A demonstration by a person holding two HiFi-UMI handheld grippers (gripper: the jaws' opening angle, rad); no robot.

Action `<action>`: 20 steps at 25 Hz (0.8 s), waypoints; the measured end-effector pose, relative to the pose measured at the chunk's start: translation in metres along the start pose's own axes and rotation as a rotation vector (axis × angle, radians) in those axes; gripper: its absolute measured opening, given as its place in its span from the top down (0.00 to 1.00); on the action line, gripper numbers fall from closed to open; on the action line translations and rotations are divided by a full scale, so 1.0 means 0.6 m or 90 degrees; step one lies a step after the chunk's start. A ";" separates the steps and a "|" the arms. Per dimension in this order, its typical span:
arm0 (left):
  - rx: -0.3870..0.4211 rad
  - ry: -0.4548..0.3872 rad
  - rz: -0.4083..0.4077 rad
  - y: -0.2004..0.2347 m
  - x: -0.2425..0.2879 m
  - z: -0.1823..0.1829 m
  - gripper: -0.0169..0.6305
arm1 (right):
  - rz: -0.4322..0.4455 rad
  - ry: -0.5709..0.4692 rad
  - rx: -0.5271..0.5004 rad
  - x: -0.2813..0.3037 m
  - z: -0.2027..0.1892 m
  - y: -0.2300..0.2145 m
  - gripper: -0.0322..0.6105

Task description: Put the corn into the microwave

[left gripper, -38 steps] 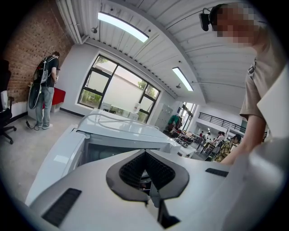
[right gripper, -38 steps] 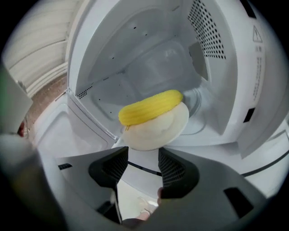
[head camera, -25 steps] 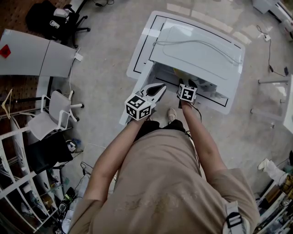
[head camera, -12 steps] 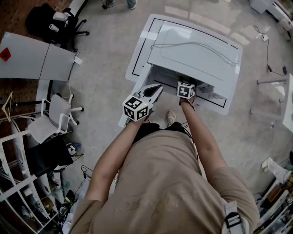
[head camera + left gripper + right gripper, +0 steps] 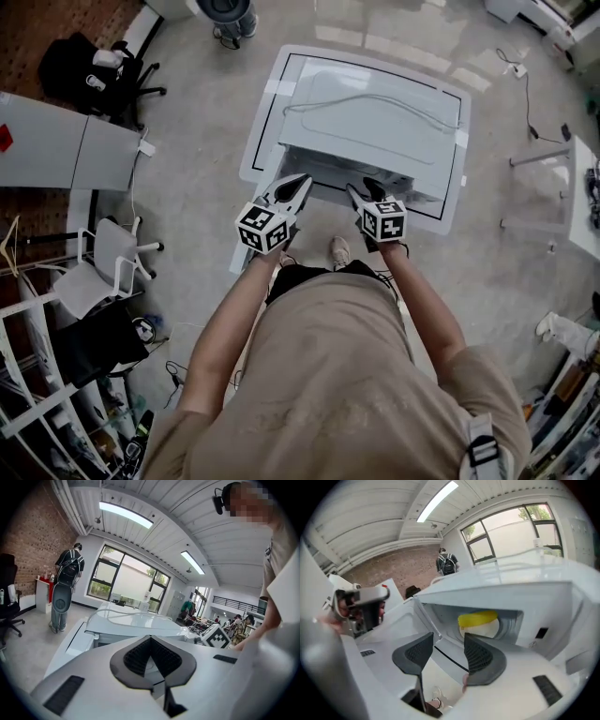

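Looked steeply down on a white microwave point(image 5: 375, 122) set on a white table point(image 5: 265, 122), with a pale cable point(image 5: 375, 98) looped over its top and its door point(image 5: 262, 178) swung out to the left. Held the left gripper point(image 5: 291, 192) and the right gripper point(image 5: 361, 194) side by side just in front of the open front, touching nothing. Stood with one shoe point(image 5: 338, 251) showing below, between the two arms. Found little in the way there: only the open door close beside the left gripper. Counted, well off to the left, a black office chair point(image 5: 94, 66), grey desktops point(image 5: 56, 141) and a white chair point(image 5: 108, 253). Could not see into the cavity from the head view, roofed over by the microwave's own top. Saw inside only through the right gripper view: the corn point(image 5: 477, 618), yellow, lying on the white turntable point(image 5: 485, 630) within the microwave, beyond jaws spread apart with nothing between them. Caught the left gripper there too, off to the left side. Read the left gripper's state from the left gripper view: pads point(image 5: 136, 657) closed tip to tip, empty. Picked out there also the right gripper's marker cube point(image 5: 216, 637), a bystander point(image 5: 70, 564) in dark clothes near the tall windows point(image 5: 126, 581), and a brick wall point(image 5: 28, 536).
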State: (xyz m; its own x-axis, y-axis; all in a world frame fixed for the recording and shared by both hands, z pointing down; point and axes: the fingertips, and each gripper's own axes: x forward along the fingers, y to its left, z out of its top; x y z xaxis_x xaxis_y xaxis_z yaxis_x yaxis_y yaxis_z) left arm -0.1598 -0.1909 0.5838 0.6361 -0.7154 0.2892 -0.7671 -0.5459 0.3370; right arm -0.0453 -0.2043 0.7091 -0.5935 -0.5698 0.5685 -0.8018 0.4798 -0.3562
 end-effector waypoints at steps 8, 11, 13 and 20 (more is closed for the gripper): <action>0.061 -0.051 0.039 -0.003 -0.006 0.065 0.97 | 0.070 -0.085 -0.076 -0.149 0.132 0.031 0.62; 0.063 -0.076 0.043 -0.002 -0.011 0.095 0.97 | 0.055 -0.117 -0.091 -0.182 0.174 0.019 0.62; 0.062 -0.091 0.048 0.001 -0.013 0.112 0.97 | 0.030 -0.148 -0.097 -0.201 0.200 -0.001 0.62; 0.043 -0.117 0.063 0.027 -0.015 0.127 0.97 | -0.083 -0.231 -0.087 -0.228 0.242 -0.085 0.62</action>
State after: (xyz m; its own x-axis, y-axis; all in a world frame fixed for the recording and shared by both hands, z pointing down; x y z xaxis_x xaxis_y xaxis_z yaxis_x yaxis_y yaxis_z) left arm -0.1841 -0.2265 0.5183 0.5365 -0.8309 0.1476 -0.8327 -0.4927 0.2528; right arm 0.0667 -0.2479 0.5420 -0.4928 -0.8184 0.2956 -0.8700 0.4579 -0.1828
